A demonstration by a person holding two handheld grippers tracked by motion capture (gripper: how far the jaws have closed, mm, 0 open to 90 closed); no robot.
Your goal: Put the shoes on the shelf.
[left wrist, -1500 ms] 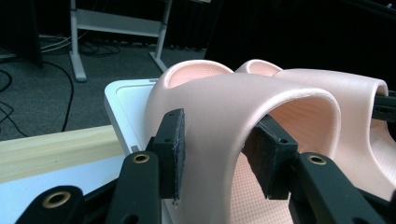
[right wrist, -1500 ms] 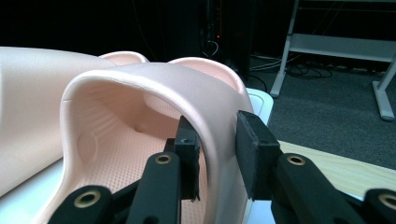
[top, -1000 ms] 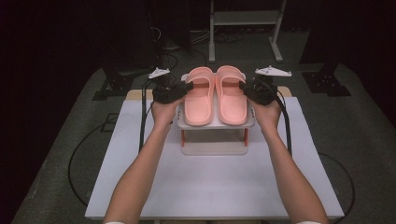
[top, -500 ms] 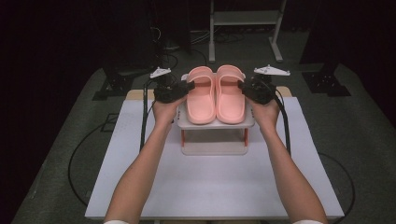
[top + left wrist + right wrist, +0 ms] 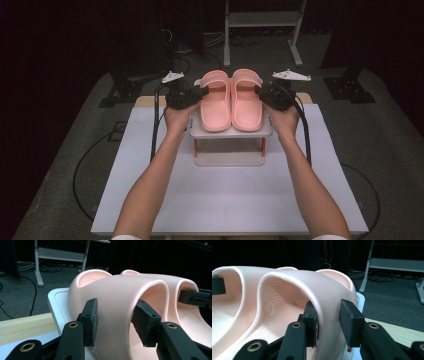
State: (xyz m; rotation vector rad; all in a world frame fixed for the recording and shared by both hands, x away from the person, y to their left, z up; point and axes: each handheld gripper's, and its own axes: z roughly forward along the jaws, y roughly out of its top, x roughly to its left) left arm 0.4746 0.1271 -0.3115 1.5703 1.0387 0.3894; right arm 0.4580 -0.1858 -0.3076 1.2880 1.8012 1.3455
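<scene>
Two pink slippers stand side by side on the top of a small white rack (image 5: pixel 232 133). My left gripper (image 5: pixel 202 93) is shut on the outer side of the left slipper's (image 5: pixel 216 107) strap. In the left gripper view its pads (image 5: pixel 91 320) clamp the strap wall of that slipper (image 5: pixel 117 295), one outside and one inside. My right gripper (image 5: pixel 260 93) is shut on the outer side of the right slipper's (image 5: pixel 247 105) strap. In the right gripper view its jaws (image 5: pixel 328 320) pinch the strap of that slipper (image 5: pixel 294 282) the same way.
The rack stands toward the back of a white table top (image 5: pixel 225 200), with a wooden strip (image 5: pixel 145 101) behind it. Cables trail off the left edge to the grey floor (image 5: pixel 380 130). A metal-legged stand (image 5: pixel 262 20) is beyond the table.
</scene>
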